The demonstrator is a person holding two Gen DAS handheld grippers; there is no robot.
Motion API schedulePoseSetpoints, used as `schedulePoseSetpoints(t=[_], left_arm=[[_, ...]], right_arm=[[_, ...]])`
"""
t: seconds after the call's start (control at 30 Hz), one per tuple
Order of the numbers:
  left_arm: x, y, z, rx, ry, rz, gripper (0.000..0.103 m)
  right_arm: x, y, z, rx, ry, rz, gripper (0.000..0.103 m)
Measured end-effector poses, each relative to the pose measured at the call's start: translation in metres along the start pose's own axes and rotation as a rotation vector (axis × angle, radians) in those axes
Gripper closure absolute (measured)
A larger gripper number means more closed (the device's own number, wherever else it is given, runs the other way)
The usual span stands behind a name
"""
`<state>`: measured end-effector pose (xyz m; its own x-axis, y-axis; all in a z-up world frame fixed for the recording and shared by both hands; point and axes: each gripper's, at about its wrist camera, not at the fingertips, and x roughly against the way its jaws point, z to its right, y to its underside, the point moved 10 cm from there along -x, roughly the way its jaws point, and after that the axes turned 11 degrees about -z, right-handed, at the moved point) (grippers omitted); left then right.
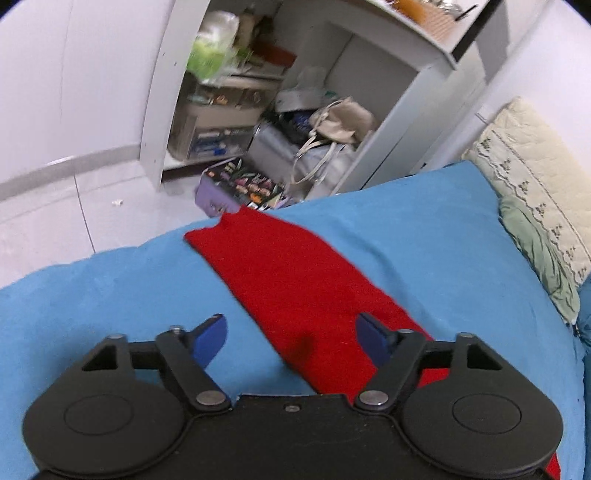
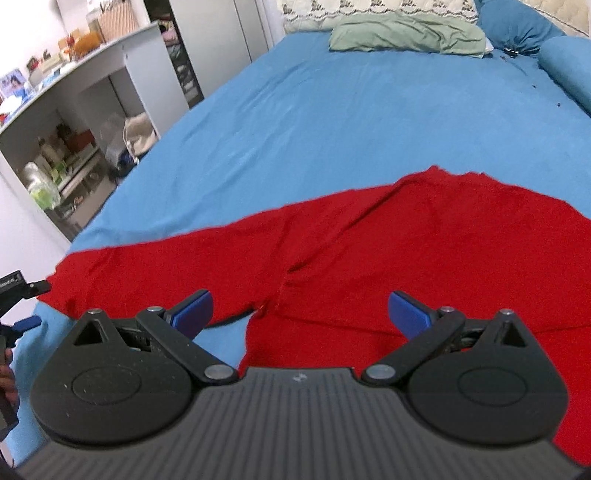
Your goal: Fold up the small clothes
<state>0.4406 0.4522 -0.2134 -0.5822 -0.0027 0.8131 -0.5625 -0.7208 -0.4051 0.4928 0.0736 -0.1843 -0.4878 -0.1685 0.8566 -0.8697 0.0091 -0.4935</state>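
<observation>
A red long-sleeved top [image 2: 424, 236] lies spread flat on the blue bed sheet [image 2: 332, 110]. Its left sleeve [image 1: 280, 266] stretches out toward the bed's edge; it also shows in the right wrist view [image 2: 159, 266]. My left gripper [image 1: 291, 336] is open, hovering over the inner part of that sleeve, holding nothing. My right gripper [image 2: 299, 314] is open above the armpit area, where sleeve meets body, holding nothing. The left gripper's tip [image 2: 22, 291] peeks in at the right view's left edge, by the cuff.
A green pillowcase [image 2: 406, 37] and blue pillows [image 2: 517, 26] lie at the bed's head. A quilted headboard [image 1: 535, 177] stands behind. A white shelf unit [image 1: 295, 92] with bags and boxes stands on the floor beside the bed.
</observation>
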Motion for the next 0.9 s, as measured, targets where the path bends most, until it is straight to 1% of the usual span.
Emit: schedulePoseSetpoints(t=[0.07, 0.23, 0.27, 0.33, 0.4, 0.47, 0.57, 0.67, 0.77, 0.9], left_arm=[[-0.009, 0.000, -0.005, 0.005, -0.002, -0.012, 0.037], [-0.023, -0.006, -0.006, -0.013, -0.022, 0.013, 0.042], [-0.024, -0.007, -0.005, -0.021, -0.031, 0.020, 0.045], [-0.028, -0.008, -0.003, -0.038, -0.054, 0.031, 0.055], [-0.034, -0.011, -0.004, -0.046, -0.087, 0.036, 0.083], [-0.039, -0.014, -0.005, -0.035, -0.101, 0.038, 0.098], [-0.037, -0.017, 0.001, -0.026, -0.106, 0.057, 0.098], [-0.026, -0.018, 0.021, -0.064, -0.107, 0.088, 0.099], [-0.009, -0.017, 0.058, -0.138, -0.092, 0.120, 0.099], [0.016, -0.007, 0.125, -0.258, -0.050, 0.150, 0.099]], right_arm=[[-0.009, 0.003, -0.006, 0.008, 0.012, -0.006, 0.000], [-0.026, 0.008, -0.009, 0.010, 0.031, -0.014, 0.000], [-0.028, 0.008, -0.008, 0.009, 0.033, -0.013, 0.000], [-0.032, 0.009, -0.005, 0.007, 0.037, -0.014, 0.000], [-0.035, 0.008, -0.004, 0.007, 0.038, -0.010, 0.000], [-0.036, 0.007, 0.001, 0.009, 0.039, -0.005, 0.000], [-0.036, 0.004, 0.010, 0.005, 0.038, 0.006, 0.000], [-0.031, -0.001, 0.022, -0.009, 0.036, 0.018, 0.000], [-0.020, -0.007, 0.038, -0.034, 0.032, 0.039, 0.000], [0.003, -0.015, 0.064, -0.063, 0.032, 0.074, 0.000]])
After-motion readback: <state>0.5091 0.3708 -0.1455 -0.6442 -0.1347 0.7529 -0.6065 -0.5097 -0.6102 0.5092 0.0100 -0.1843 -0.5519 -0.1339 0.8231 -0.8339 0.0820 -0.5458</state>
